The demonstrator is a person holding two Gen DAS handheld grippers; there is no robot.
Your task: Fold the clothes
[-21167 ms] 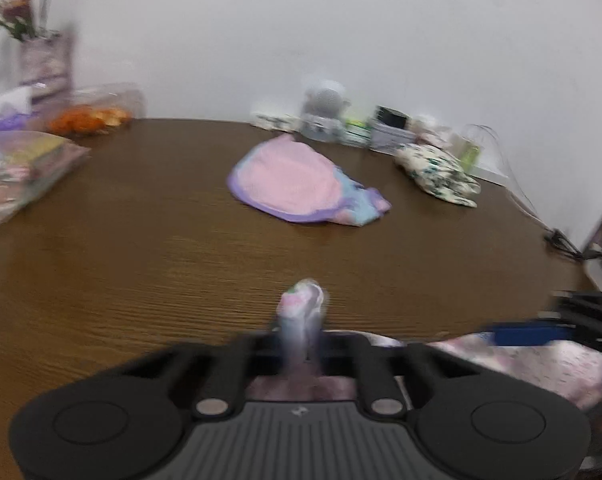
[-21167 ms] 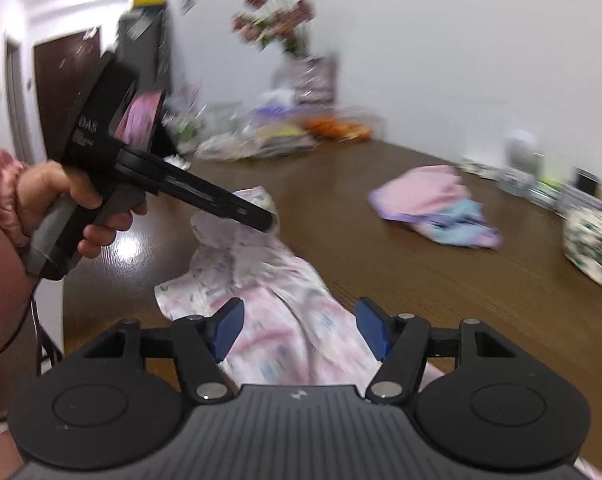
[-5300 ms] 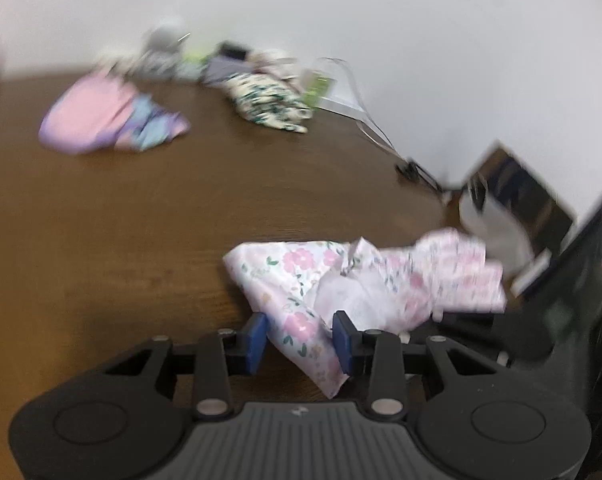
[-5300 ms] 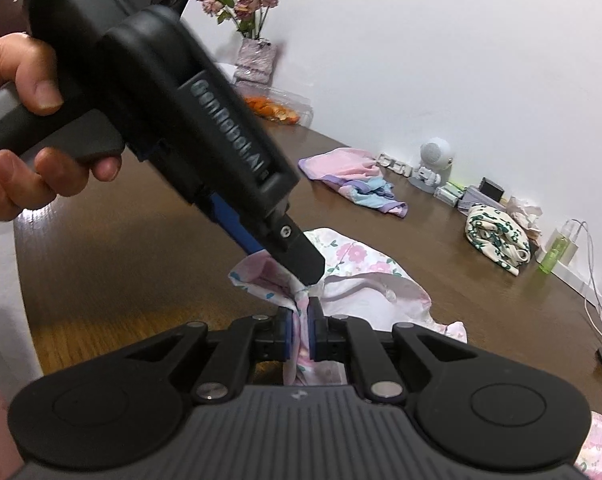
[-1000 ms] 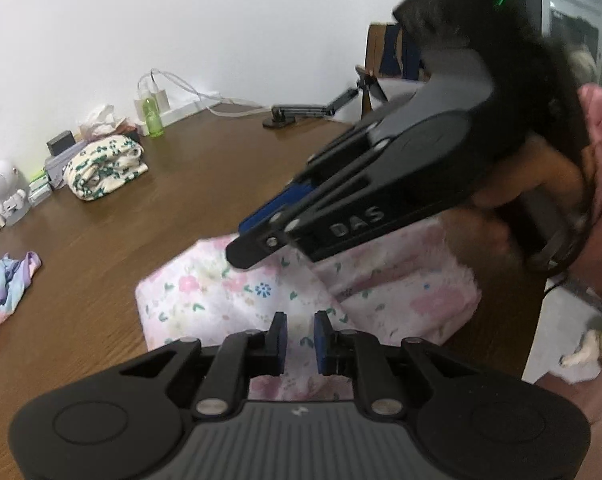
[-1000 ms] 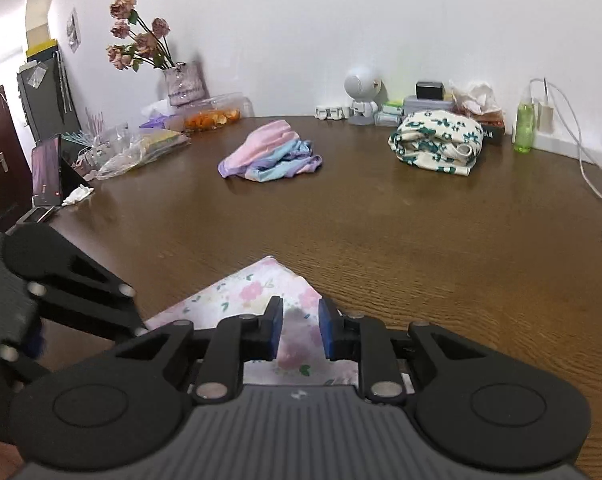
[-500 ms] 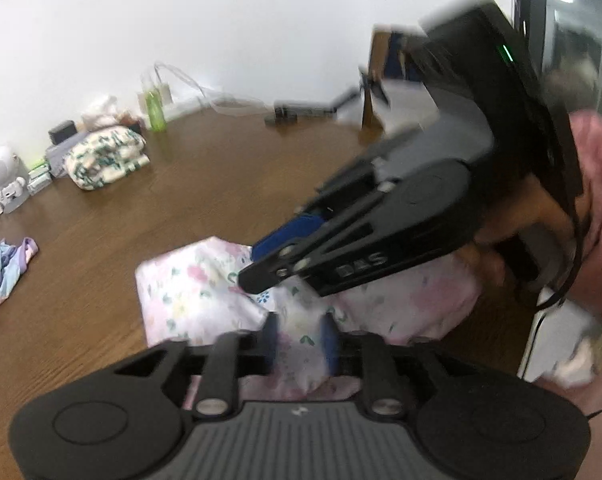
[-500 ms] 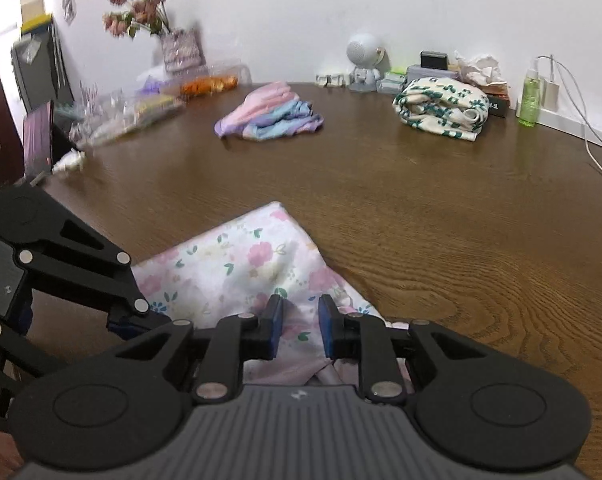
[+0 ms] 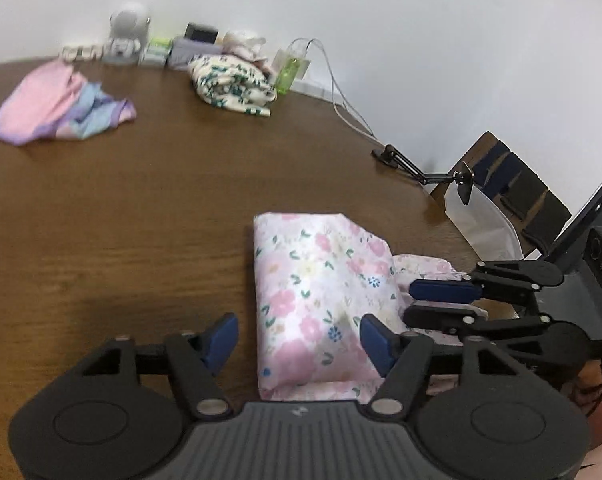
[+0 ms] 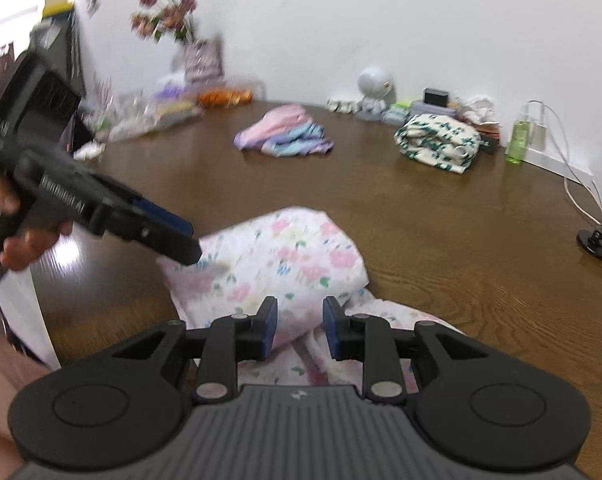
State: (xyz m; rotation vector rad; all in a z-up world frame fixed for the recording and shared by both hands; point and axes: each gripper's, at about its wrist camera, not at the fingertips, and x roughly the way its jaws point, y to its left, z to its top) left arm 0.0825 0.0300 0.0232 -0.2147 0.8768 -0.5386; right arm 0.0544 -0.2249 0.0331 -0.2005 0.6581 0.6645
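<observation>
Two grippers over a folded floral garment (image 9: 321, 292) at the near edge of a round wooden table (image 9: 141, 208).

Left gripper (image 9: 299, 338) has just been opening: its blue-padded jaws stand wide, cloth between them but unpressed. Right gripper (image 10: 299, 328) has a narrow gap over a rumpled flap; whether it pinches is unclear. Across the grained top lie a pink-and-lilac garment (image 9: 57, 104), a cream bundle with green print (image 9: 233, 86), a green bottle (image 9: 289, 72), a white round gadget (image 10: 377, 88), cables and blurred flowers (image 10: 165, 12). Raised lettering on the left gripper's body is unreadable.
</observation>
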